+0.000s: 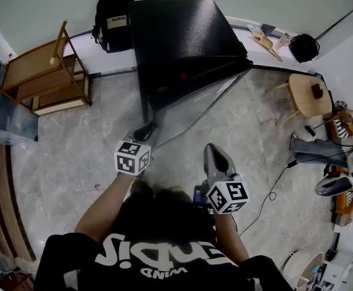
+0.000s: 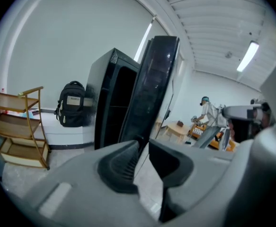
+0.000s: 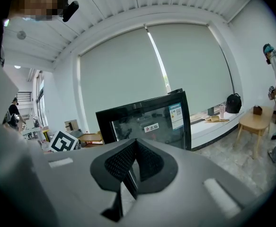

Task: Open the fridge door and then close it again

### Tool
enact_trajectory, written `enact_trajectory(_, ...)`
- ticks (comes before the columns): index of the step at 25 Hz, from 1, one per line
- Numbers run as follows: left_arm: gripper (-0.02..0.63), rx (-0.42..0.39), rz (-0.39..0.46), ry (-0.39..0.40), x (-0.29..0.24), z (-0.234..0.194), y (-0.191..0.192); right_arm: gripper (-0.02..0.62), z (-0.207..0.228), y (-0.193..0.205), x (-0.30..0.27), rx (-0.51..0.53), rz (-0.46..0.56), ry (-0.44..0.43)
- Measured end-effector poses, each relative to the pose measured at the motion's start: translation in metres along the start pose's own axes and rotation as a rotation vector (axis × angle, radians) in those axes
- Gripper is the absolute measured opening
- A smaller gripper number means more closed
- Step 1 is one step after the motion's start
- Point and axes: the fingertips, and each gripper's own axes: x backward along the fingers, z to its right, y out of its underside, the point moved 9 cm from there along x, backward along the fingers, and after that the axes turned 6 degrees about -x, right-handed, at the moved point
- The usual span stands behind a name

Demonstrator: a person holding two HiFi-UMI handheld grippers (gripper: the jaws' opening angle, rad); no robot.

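Observation:
The black fridge (image 1: 176, 35) stands against the far wall with its glass door (image 1: 200, 99) swung out towards me. My left gripper (image 1: 145, 132) is at the door's free edge. In the left gripper view the door (image 2: 154, 84) rises just beyond the jaws, and its dark edge runs down into the narrow gap at the tips of my left gripper (image 2: 144, 148), which pinch it. My right gripper (image 1: 211, 150) hangs in front of the door's outer face, apart from it. Its pads meet with nothing between them (image 3: 135, 148), and the stickered glass door (image 3: 147, 119) fills the view behind.
A wooden shelf rack (image 1: 43, 77) stands to the left and a black backpack (image 1: 112, 20) leans by the fridge. A small round table (image 1: 309, 93), a dark bag (image 1: 303, 46) and floor cables (image 1: 273, 187) are on the right. A person (image 2: 209, 115) stands far off.

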Motion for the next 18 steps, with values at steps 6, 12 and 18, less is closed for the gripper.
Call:
enact_trajectory(6,0.066,-0.01,0.003,0.013,0.006,0.018,0.01,-0.003,0.002,0.003,0.015,0.005,0.015,0.012)
enact_trajectory(12,0.063,-0.005,0.013,-0.014,0.01,0.038,0.015,-0.003,0.014,0.014,0.045,-0.021,0.021,0.058)
enact_trajectory(18,0.06,-0.015,0.005,0.003,0.009,0.062,0.022,-0.003,0.032,0.023,0.072,-0.045,0.027,0.096)
